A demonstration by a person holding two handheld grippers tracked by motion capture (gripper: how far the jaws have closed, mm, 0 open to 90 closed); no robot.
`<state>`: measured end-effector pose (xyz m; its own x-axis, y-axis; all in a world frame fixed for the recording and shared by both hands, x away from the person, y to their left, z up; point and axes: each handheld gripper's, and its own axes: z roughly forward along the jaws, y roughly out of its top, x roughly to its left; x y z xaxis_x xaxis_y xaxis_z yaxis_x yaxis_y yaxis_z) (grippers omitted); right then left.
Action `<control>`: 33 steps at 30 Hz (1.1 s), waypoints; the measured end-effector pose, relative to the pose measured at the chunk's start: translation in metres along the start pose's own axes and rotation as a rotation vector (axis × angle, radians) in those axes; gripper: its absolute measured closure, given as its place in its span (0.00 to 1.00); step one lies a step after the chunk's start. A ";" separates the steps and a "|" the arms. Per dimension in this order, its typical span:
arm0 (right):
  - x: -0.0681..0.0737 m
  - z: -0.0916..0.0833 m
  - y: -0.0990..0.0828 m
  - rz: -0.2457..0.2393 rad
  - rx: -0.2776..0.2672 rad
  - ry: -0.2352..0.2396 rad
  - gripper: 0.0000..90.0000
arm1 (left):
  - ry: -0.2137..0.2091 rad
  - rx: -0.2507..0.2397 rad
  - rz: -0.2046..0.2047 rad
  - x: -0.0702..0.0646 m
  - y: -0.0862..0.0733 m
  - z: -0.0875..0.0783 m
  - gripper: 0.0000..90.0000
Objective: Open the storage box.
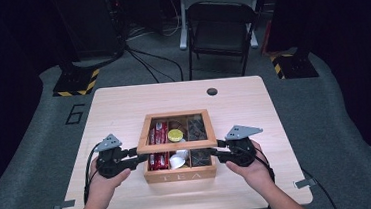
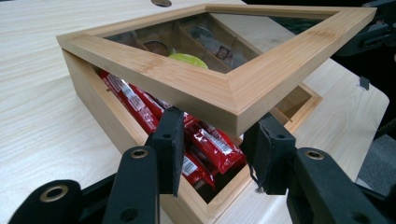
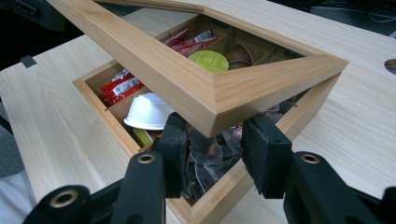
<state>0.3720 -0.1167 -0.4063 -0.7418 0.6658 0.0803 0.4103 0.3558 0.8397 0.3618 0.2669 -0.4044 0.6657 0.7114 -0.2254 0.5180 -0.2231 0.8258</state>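
A wooden tea box (image 1: pixel 179 175) marked TEA stands near the table's front. Its glass-paned lid (image 1: pixel 176 146) is tilted, with the front edge raised above the box. My left gripper (image 1: pixel 138 156) is shut on the lid's front left corner (image 2: pixel 233 100), with one jaw on each side of it (image 2: pixel 219 128). My right gripper (image 1: pixel 218 150) is shut on the front right corner (image 3: pixel 219 100) in the same way (image 3: pixel 215 128). Inside lie red packets (image 2: pixel 205 144), a yellow-green capsule (image 3: pixel 208 60), a white capsule (image 3: pixel 147 111) and dark wrapped bags (image 3: pixel 210 158).
The light wooden table (image 1: pixel 118 109) has a round cable hole (image 1: pixel 212 91) at the back. A black folding chair (image 1: pixel 220 29) stands beyond the table's far edge. Bare tabletop lies left, right and behind the box.
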 end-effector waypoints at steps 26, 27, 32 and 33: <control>-0.015 -0.009 0.045 0.000 -0.040 -0.022 0.68 | 0.078 -0.070 0.039 0.011 0.052 -0.010 0.67; -0.015 -0.009 0.047 -0.003 -0.043 -0.022 0.68 | 0.077 -0.069 0.043 0.012 0.054 -0.011 0.67; -0.019 -0.011 0.057 -0.031 -0.039 -0.046 0.67 | 0.082 -0.082 0.041 0.016 0.064 -0.010 0.67; -0.020 -0.010 0.059 -0.041 -0.038 -0.054 0.67 | 0.085 -0.082 0.045 0.016 0.066 -0.010 0.67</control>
<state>0.4054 -0.1159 -0.3531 -0.7271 0.6863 0.0174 0.3593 0.3589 0.8615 0.4020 0.2702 -0.3485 0.6379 0.7563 -0.1454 0.4405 -0.2034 0.8744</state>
